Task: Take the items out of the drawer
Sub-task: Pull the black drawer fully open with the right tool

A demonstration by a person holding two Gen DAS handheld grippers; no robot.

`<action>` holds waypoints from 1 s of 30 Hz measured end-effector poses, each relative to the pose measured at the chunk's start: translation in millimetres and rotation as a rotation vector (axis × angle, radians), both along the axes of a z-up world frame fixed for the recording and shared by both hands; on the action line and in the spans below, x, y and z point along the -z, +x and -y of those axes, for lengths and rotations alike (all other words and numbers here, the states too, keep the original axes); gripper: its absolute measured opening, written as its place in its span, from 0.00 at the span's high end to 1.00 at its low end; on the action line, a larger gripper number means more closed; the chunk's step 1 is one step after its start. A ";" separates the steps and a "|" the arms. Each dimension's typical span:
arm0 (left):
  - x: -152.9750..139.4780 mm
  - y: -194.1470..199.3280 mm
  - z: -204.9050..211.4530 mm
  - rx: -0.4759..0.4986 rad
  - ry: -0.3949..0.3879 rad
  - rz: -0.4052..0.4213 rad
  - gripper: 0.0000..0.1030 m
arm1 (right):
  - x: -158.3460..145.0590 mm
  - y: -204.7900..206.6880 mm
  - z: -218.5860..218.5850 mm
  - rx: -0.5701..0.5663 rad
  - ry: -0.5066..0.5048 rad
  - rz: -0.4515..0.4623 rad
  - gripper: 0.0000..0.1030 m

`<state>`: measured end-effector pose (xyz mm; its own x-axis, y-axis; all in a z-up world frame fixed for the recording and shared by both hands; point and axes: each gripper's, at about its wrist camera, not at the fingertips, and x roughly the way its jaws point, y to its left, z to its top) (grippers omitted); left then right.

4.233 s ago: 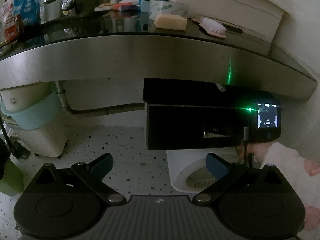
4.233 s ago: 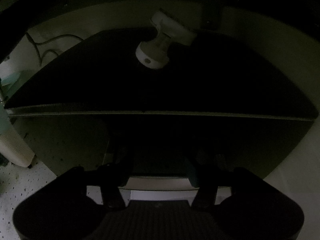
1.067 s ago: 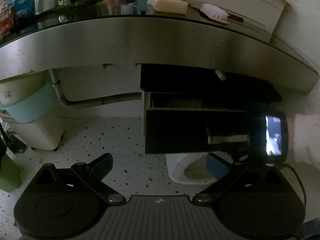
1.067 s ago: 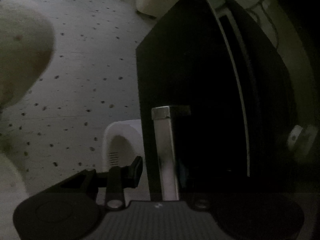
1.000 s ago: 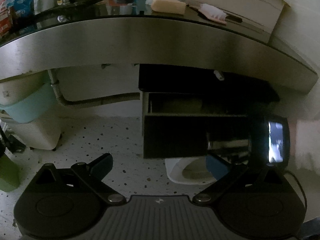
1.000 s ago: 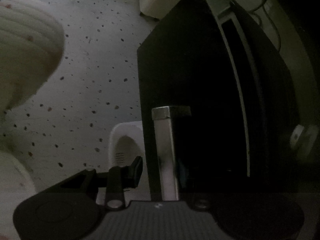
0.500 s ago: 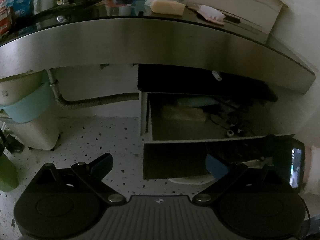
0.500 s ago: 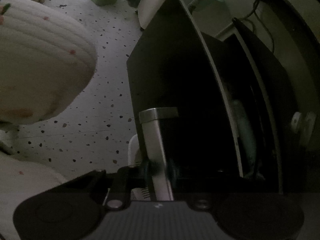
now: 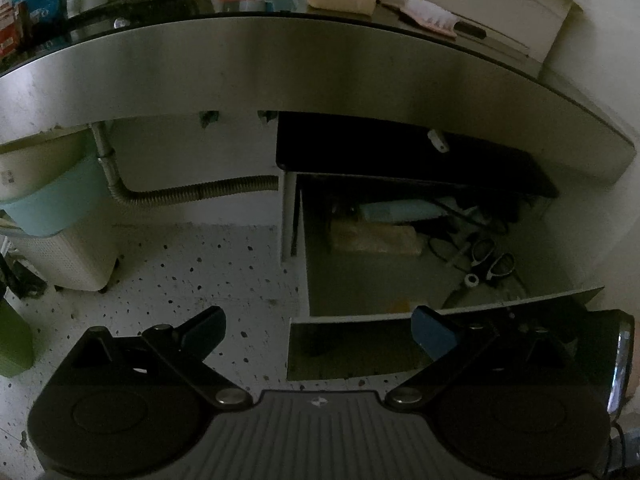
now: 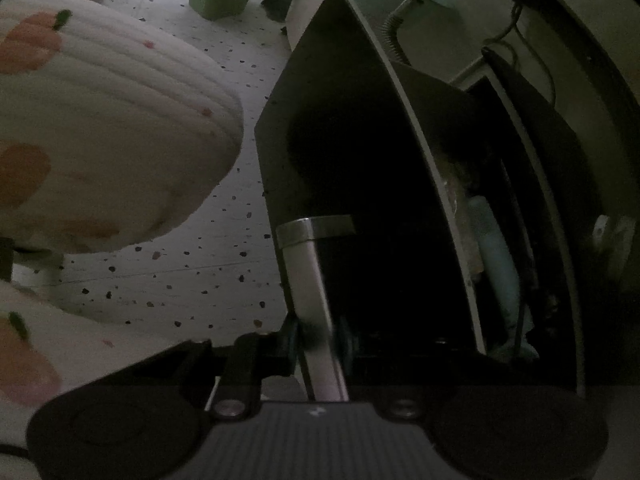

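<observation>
The brushed steel counter is curving above the dark drawer, which is standing open below it. Inside are lying a pale tube, a tan packet and scissors. The right gripper is clamping the flat metal handle on the drawer front; the left gripper is hanging wide open before the drawer.

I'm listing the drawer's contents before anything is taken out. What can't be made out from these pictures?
- Left wrist view: the back of the drawer lies in shadow under the black shelf; the tangle there can't be told apart.
- Left wrist view: the small orange thing near the front is too dim to name.
- Right wrist view: the drawer front hides most of the inside.
- Right wrist view: the right gripper on the handle is blurred.
</observation>
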<state>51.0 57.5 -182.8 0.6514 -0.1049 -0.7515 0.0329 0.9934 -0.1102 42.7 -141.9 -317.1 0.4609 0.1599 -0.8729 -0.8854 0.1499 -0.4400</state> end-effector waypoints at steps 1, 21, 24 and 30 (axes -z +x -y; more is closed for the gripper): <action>-0.1 0.1 0.3 0.001 0.001 0.000 0.03 | 0.0 -1.5 0.5 0.000 0.001 0.000 0.79; 4.9 11.9 7.3 0.022 0.065 -0.015 0.03 | -3.4 -19.6 5.2 -0.058 -0.032 -0.016 0.78; 5.0 13.0 9.3 0.026 0.071 -0.013 0.03 | -4.0 -21.8 4.8 -0.063 -0.032 -0.019 0.78; 5.7 14.6 13.9 0.035 0.085 -0.017 0.03 | -5.1 -21.3 4.6 -0.068 -0.031 -0.021 0.78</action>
